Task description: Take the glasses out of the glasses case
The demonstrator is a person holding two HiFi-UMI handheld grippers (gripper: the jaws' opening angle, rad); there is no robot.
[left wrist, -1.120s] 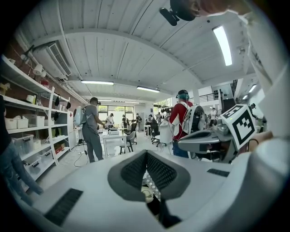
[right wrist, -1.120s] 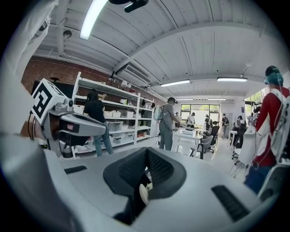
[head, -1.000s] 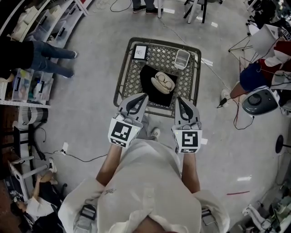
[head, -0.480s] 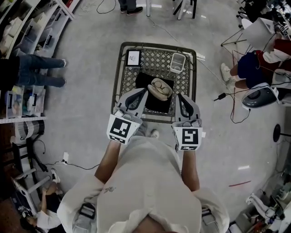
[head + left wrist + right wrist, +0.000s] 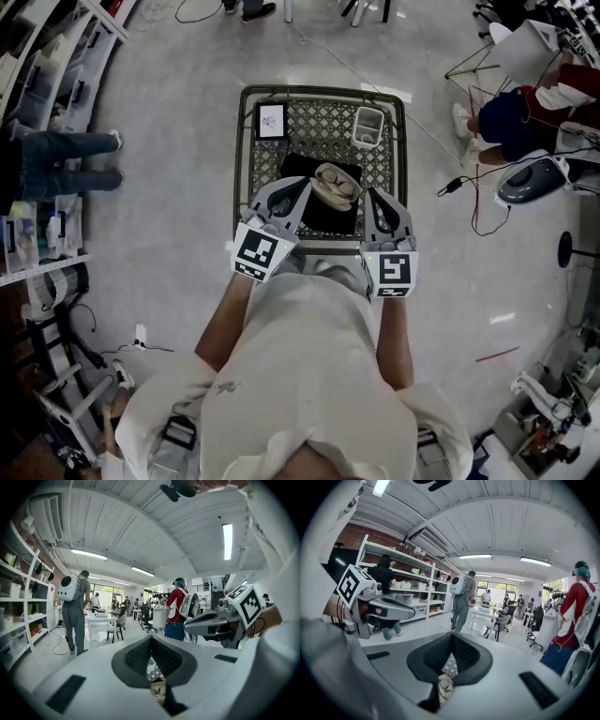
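Beige oval hard-shell glasses case (image 5: 335, 184) lay open on black square mat (image 5: 302, 167), near edge of wire-mesh metal table (image 5: 246, 141). My left gripper (image 5: 304, 184) and right gripper (image 5: 372, 193) were both closed and empty, either side of it. Thin-framed glasses (image 5: 342, 189) inside looked light and fragile; I'd pinch the bridge, not the lenses.

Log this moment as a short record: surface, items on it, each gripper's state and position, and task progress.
surface: metal lattice-top table
items: black square mat carrying a beige oval glasses case; white marker card at far left; clear plastic tub at far right
left gripper: jaws together, empty, at the case's left
right gripper: jaws together, empty, at the case's right
progress: nothing lifted from the case yet; its contents are too small to make out
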